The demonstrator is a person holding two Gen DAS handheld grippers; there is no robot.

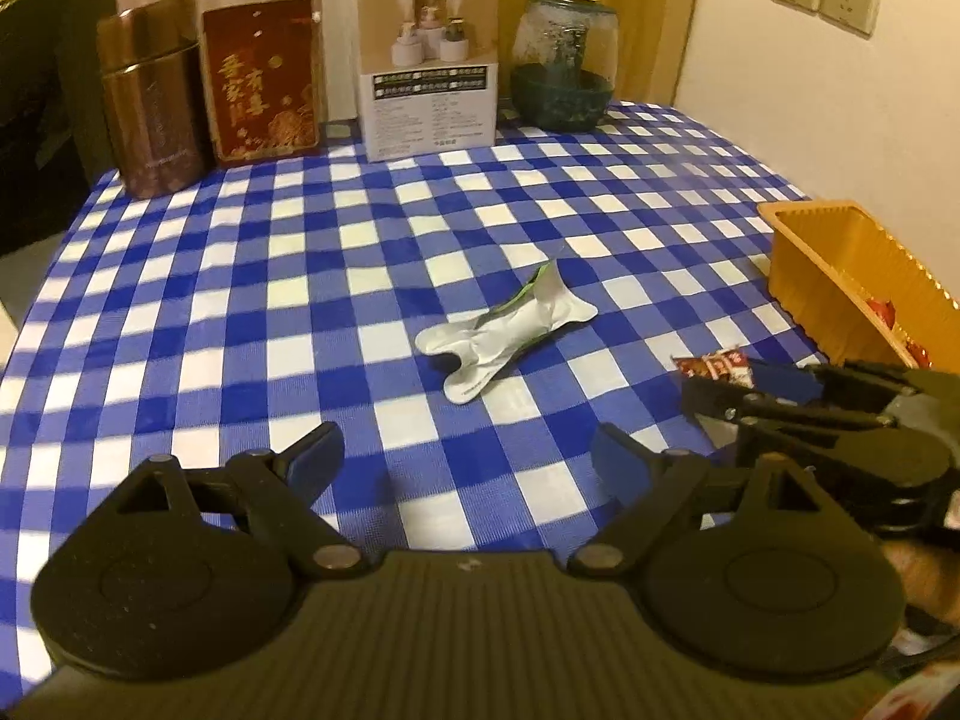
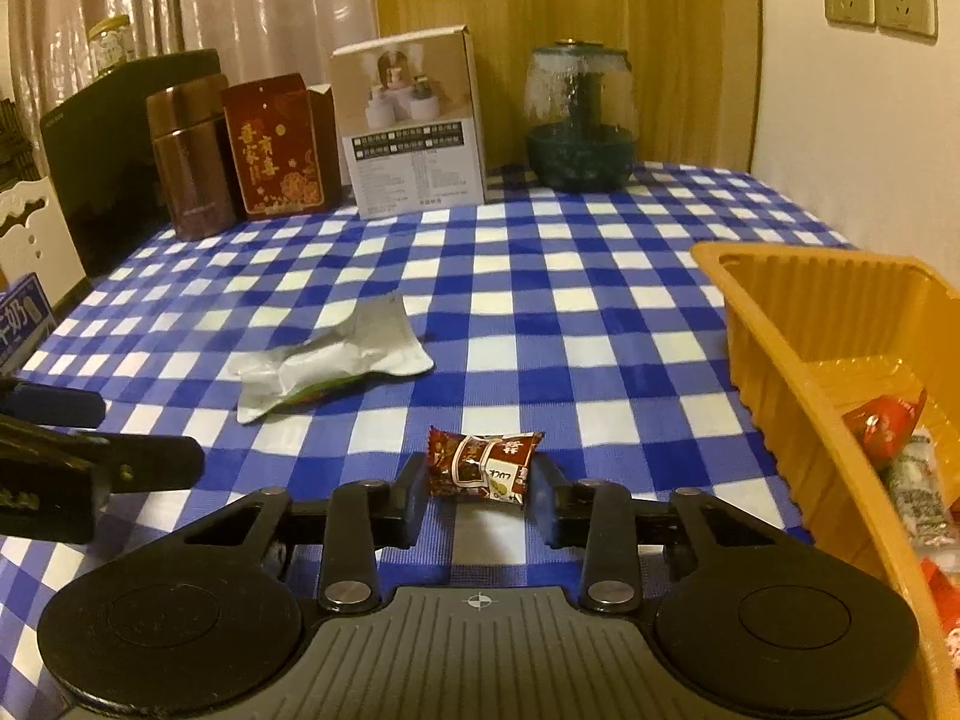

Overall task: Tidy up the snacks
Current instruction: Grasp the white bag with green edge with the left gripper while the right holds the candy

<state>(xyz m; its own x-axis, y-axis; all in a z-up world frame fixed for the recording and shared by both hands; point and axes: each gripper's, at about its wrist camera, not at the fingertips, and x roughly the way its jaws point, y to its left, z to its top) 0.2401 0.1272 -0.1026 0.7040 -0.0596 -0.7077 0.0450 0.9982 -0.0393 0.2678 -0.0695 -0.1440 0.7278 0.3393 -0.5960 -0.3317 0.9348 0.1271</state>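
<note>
While we looked along our right gripper (image 2: 477,495), we saw the small brown snack packet (image 2: 483,467) lying on the checked tablecloth (image 2: 540,312), just left of the orange tray (image 2: 798,324). The 2 fingers sat narrow, 1 on each short end of the packet, and they looked like they touched it. We could not tell if they already squeezed it hard.

We thought the packet was very light. Its wrapper looked shiny and crinkly, so it could slip or fold. The treat inside might crack if we pinched too hard. We judged the best hold was across the puffy middle, not on the thin flat ends.

Our left gripper (image 1: 465,459) had its fingers wide, with nothing between them. It sat further left of the tray, above bare cloth. A crumpled silver wrapper (image 1: 510,330) lay well left of the tray too. It looked soft, flat and empty, so we thought it would bend when picked up. Some red and white snacks (image 2: 900,438) already lay inside the tray.
</note>
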